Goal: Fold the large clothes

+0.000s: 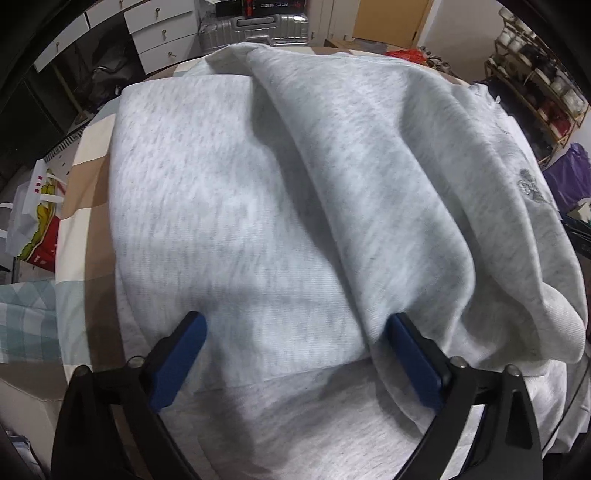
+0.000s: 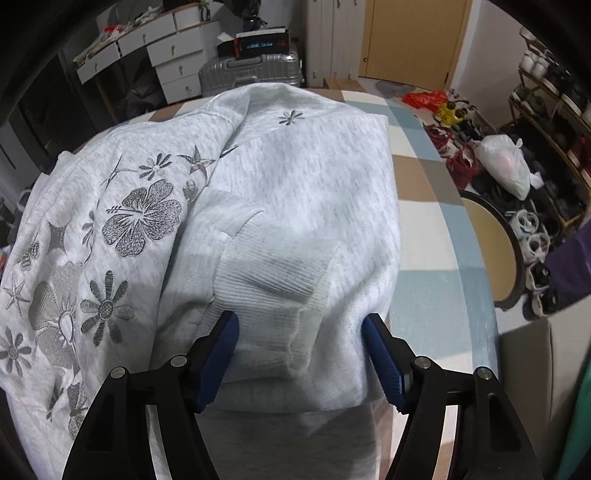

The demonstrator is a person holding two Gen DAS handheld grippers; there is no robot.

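at six o'clock our left tool (image 1: 295, 354) and right tool (image 2: 301, 350) gape over the grey sweatshirt (image 1: 229, 206); its ribbed cuff (image 2: 273, 273) could unfold.

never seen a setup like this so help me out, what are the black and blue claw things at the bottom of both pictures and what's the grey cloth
Those claws are hand-held grippers, one in each of a person's hands, each with a camera looking along its two blue-padded fingers. One picture is from the left gripper, the other from the right gripper. Both point down at a light grey sweatshirt, partly folded on a checked bedsheet. The right view shows its ribbed cuff and silver flower print. Both grippers are open with cloth lying between the fingers, but neither pinches it, so nothing is held. Behind are a silver suitcase and white drawers.
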